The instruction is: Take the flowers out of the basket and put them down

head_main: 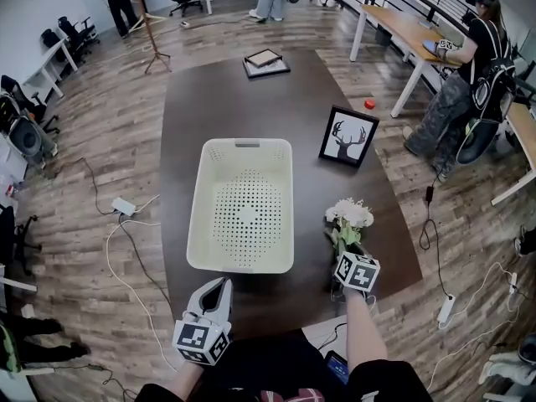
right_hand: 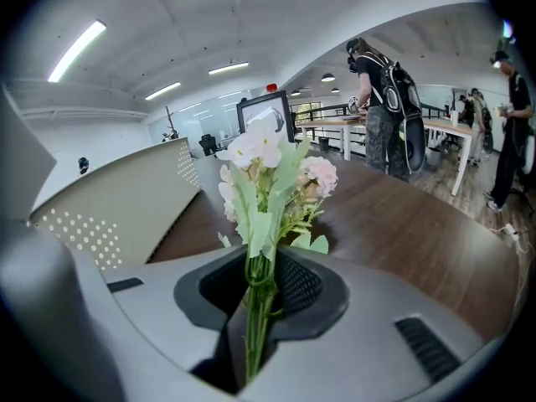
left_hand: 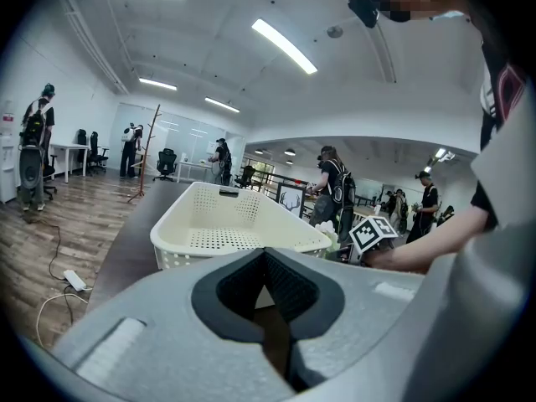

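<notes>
The cream perforated basket (head_main: 248, 144) stands empty in the middle of the dark table; in the left gripper view the basket (left_hand: 234, 224) is straight ahead. A small bunch of white and pink flowers (head_main: 349, 214) lies on the table to its right. My right gripper (head_main: 346, 251) is at the stems. In the right gripper view the flowers (right_hand: 268, 174) rise from my right gripper (right_hand: 258, 308), whose jaws stand slightly apart, the green stems loose in the gap. My left gripper (head_main: 219, 287) hovers at the table's near edge, shut and empty; its jaws (left_hand: 270, 304) meet.
A framed deer picture (head_main: 348, 136) stands behind the flowers, with a small red thing (head_main: 369, 104) beyond it. Another frame (head_main: 265, 60) lies at the far end. A person (head_main: 469, 74) sits at a desk on the right. Cables (head_main: 126, 224) run over the floor at left.
</notes>
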Tool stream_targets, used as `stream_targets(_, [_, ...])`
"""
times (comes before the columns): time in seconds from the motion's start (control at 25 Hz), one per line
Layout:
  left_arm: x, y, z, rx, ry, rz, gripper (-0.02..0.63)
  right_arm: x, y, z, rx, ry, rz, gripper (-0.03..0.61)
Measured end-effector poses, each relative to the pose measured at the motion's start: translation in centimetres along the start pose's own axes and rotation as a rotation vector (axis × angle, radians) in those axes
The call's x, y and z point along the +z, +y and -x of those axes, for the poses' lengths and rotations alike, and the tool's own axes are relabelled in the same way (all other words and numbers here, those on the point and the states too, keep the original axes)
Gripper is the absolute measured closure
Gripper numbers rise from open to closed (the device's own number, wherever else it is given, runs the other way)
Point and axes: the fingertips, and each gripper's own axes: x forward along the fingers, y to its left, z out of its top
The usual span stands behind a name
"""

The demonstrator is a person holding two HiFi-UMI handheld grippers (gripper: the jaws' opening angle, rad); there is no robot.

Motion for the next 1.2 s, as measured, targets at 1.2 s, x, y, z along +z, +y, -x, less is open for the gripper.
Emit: stream_targets(1.2, [-0.1, -0.9, 1.4, -0.006, -0.009, 0.016, 0.604, 2.8, 3.3, 6.1, 0.135, -0.108, 0.014, 0.258])
